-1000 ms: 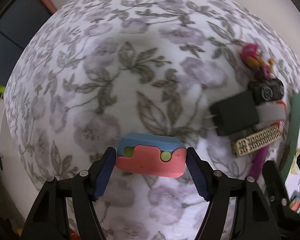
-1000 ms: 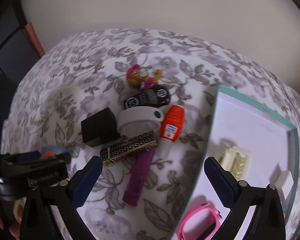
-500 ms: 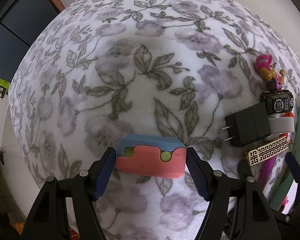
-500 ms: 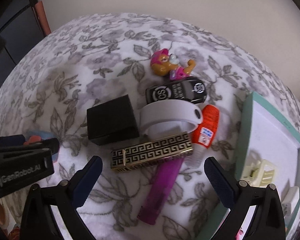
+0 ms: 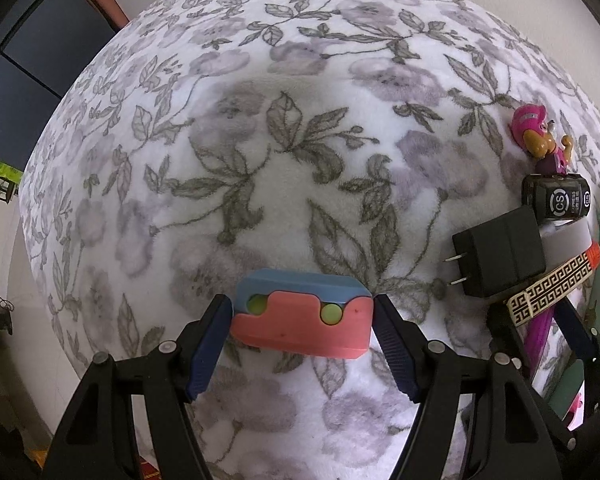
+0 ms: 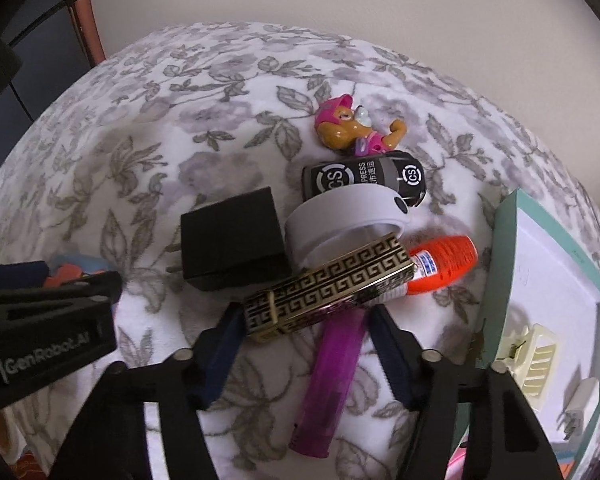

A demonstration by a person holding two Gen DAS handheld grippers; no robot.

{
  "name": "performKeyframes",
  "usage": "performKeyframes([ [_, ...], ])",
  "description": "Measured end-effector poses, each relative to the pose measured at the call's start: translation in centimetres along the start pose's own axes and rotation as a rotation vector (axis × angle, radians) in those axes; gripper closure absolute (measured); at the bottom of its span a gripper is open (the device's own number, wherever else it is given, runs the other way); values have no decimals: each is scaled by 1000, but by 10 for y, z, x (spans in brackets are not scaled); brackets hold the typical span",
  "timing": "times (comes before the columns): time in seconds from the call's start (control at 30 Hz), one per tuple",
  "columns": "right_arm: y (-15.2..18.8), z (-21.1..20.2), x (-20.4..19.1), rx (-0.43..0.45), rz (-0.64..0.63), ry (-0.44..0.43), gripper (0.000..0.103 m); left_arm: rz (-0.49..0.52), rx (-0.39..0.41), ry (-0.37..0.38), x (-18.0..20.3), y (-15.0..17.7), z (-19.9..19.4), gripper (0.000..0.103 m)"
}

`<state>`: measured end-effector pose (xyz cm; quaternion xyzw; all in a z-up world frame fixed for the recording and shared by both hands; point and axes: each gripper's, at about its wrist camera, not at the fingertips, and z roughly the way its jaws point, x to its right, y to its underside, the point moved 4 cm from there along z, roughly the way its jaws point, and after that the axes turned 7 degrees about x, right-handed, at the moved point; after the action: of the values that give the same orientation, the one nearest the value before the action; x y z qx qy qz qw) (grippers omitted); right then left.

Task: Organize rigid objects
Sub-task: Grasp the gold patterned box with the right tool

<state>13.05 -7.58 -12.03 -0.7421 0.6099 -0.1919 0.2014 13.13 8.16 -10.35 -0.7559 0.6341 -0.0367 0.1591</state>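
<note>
Gold-patterned lighter [image 6: 328,286], rigid, light and slick, lies mid-bed atop the purple lighter [image 6: 332,376]; right gripper [image 6: 306,356] closing across its long sides.

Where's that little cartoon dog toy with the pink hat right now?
In the right wrist view the dog toy lies on the floral blanket at the far end of the clutter, just behind the black toy car.

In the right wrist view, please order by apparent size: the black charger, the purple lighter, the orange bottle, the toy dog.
1. Black charger
2. Purple lighter, though it lies nearest the camera, so this is unsure
3. Orange bottle and toy dog: they look alike; the bottle is partly hidden.
</note>
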Motion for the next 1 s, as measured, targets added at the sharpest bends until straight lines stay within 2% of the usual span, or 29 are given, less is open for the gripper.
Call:
performKeyframes([
  [0.27, -1, 0, 1, 3, -12, -12, 39, 5, 3, -2, 2, 2, -3, 30],
  [0.33, 0, -1, 3, 18, -26, -14, 29, 6, 4, -3, 3, 1, -3, 30],
  [0.47, 0, 0, 10, 42, -27, -23, 24, 4, 4, 1, 2, 1, -2, 30],
  [0.53, 1, 2, 12, 48, -25, -24, 19, 7, 6, 2, 1, 1, -2, 30],
  [1.0, -3, 4, 13, 75, -88, -45, 16, 25, 11, 12, 3, 2, 6, 29],
])
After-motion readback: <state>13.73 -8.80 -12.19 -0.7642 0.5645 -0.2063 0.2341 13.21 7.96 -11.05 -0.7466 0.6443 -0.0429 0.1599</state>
